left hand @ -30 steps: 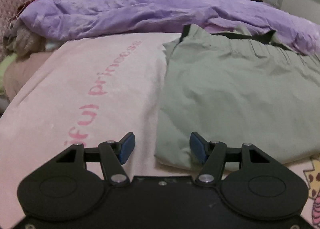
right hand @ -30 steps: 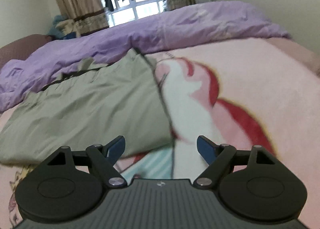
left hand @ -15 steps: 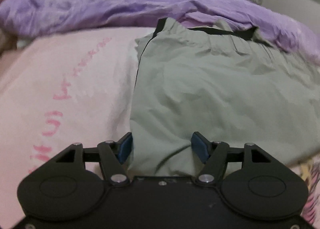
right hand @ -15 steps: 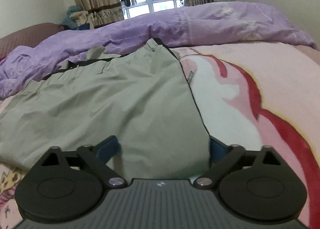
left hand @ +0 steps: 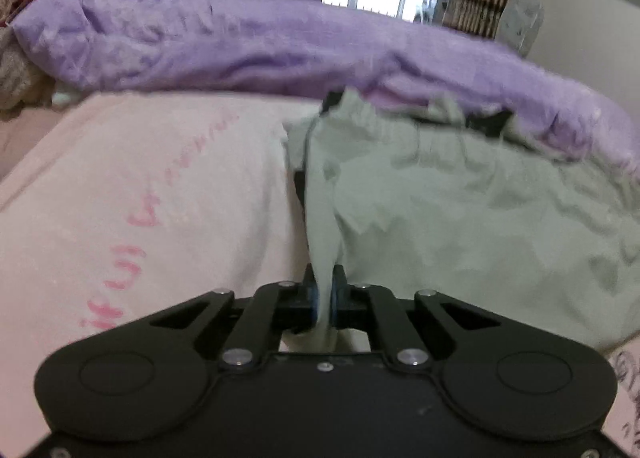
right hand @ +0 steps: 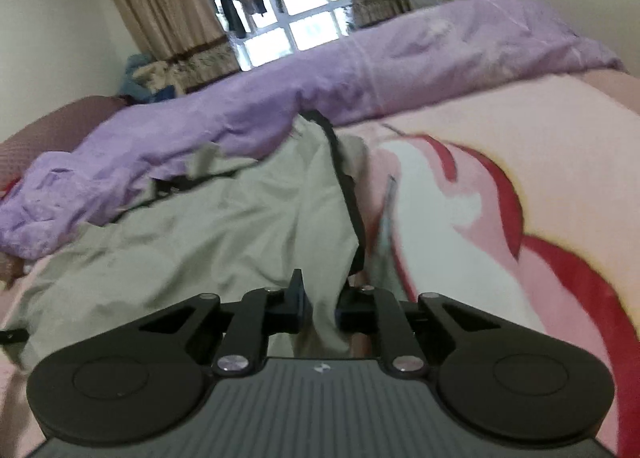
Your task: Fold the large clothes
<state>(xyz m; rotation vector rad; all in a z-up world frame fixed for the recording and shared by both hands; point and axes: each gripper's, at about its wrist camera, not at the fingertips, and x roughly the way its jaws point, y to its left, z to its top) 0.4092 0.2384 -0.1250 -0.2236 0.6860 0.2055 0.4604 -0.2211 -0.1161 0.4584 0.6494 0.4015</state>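
Note:
A large grey-green garment (left hand: 460,225) with black trim lies spread on the pink blanket (left hand: 160,197). In the left wrist view my left gripper (left hand: 324,290) is shut on the garment's near left corner, and the pinched cloth rises in a taut ridge from the pads. In the right wrist view the same garment (right hand: 224,234) lies ahead and to the left. My right gripper (right hand: 320,298) is closing on its near right corner. A fold of cloth stands pinched between the jaws, beside the black edge seam.
A rumpled purple duvet (left hand: 240,37) lies across the far side of the bed, right behind the garment, and shows again as duvet (right hand: 360,77). The blanket (right hand: 520,137) carries a red and white print. A heap of clothes (left hand: 16,77) sits far left. Beyond are curtains and a window (right hand: 300,29).
Both grippers came forward over the garment's near corners and went from wide open to closed on the cloth. Both have since risen a little, pulling the fabric up into ridges.

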